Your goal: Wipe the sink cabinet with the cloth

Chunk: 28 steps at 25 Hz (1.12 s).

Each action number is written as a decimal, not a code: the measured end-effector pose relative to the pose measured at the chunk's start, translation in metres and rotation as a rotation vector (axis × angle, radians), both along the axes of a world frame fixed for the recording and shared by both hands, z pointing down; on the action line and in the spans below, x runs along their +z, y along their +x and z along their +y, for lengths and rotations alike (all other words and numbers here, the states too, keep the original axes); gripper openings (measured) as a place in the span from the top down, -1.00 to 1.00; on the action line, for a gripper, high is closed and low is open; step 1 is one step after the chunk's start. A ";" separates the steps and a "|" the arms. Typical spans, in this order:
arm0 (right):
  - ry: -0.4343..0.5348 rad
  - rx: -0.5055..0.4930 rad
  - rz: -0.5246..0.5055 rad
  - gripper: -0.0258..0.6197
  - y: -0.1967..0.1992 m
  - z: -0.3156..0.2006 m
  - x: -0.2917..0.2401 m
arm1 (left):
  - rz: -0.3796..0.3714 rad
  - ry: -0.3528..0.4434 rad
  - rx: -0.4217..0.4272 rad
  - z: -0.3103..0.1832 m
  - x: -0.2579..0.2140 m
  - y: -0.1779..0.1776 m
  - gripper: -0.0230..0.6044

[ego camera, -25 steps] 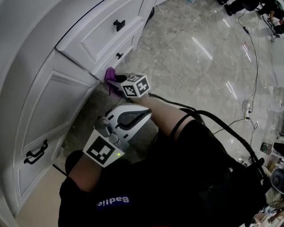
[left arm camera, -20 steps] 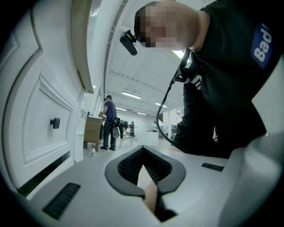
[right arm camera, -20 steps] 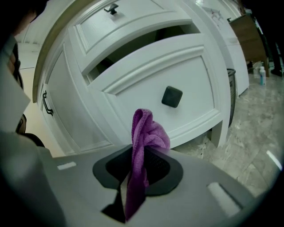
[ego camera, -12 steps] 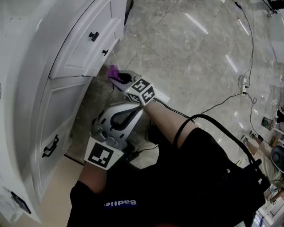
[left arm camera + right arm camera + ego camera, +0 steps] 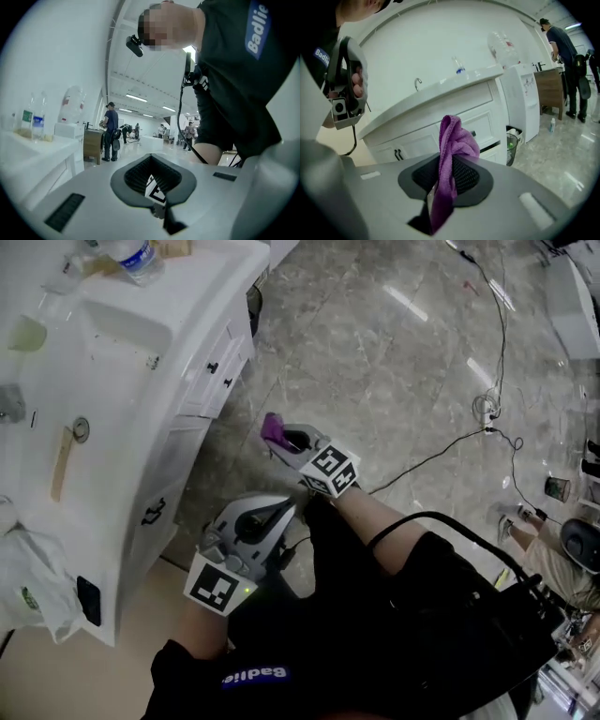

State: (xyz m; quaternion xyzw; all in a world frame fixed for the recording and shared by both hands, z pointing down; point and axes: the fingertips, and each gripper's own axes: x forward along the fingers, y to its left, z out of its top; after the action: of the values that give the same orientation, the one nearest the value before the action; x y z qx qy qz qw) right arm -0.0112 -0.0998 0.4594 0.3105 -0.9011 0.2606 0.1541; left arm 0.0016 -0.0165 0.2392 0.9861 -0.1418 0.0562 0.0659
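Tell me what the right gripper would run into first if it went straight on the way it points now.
Most likely the white front of the sink cabinet. The right gripper, shut on the purple cloth, aims at its drawers, and nothing shows between them. How far off it stands is unclear.

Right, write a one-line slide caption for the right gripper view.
Right gripper shut on a purple cloth, apart from the white sink cabinet.

Cloth [image 5: 451, 159] is purple; sink cabinet [image 5: 190, 381] is white with black handles [image 5: 155, 512]. Floor [image 5: 375, 362] is grey, marble-veined, glossy. Person's shirt [image 5: 375, 634] is black with pale lettering.
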 end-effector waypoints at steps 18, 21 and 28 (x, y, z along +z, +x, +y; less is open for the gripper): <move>0.142 -0.085 -0.068 0.70 0.002 0.089 -0.317 | 0.019 -0.023 -0.040 0.055 -0.240 -0.046 0.93; 0.170 -0.091 -0.064 0.71 0.003 0.098 -0.348 | 0.055 -0.034 -0.055 0.060 -0.258 -0.049 0.93; 0.321 -0.079 -0.105 0.71 0.017 0.110 -0.434 | 0.097 -0.019 -0.110 0.067 -0.300 -0.038 0.93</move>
State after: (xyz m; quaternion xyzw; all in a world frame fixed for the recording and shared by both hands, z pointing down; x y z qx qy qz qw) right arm 0.0060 0.0098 0.0257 0.2812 -0.9495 0.1230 0.0654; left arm -0.0360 0.0507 -0.0608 0.9777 -0.1919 0.0063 0.0852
